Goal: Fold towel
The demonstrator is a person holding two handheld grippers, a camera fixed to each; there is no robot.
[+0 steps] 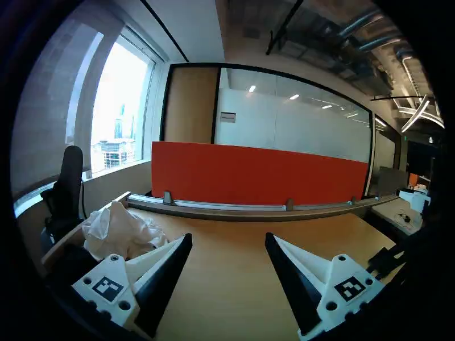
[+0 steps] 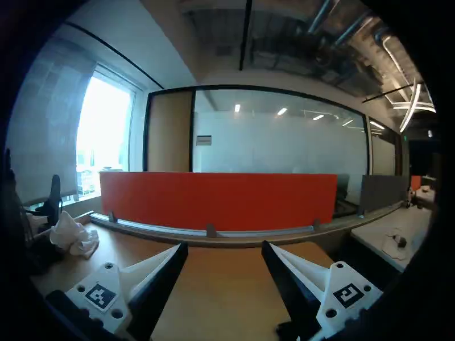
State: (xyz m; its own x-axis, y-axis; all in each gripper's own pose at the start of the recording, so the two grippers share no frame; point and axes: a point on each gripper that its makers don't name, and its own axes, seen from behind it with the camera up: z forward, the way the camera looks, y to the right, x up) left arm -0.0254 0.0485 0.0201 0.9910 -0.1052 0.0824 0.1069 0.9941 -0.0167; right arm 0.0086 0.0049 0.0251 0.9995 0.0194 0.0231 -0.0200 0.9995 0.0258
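A crumpled white towel (image 1: 122,230) lies in a heap on the left end of the wooden desk (image 1: 239,267). My left gripper (image 1: 227,241) hovers open over the desk, its left finger just right of the heap, nothing between the fingers. In the right gripper view the same towel (image 2: 73,236) sits far off to the left on the desk (image 2: 222,284). My right gripper (image 2: 223,247) is open too and holds nothing, well to the right of the towel.
An orange divider panel (image 1: 256,173) on a metal rail (image 1: 227,206) closes off the desk's far edge. A black office chair (image 1: 65,190) stands at the left by the window. A neighbouring white desk (image 2: 398,230) with cables lies to the right.
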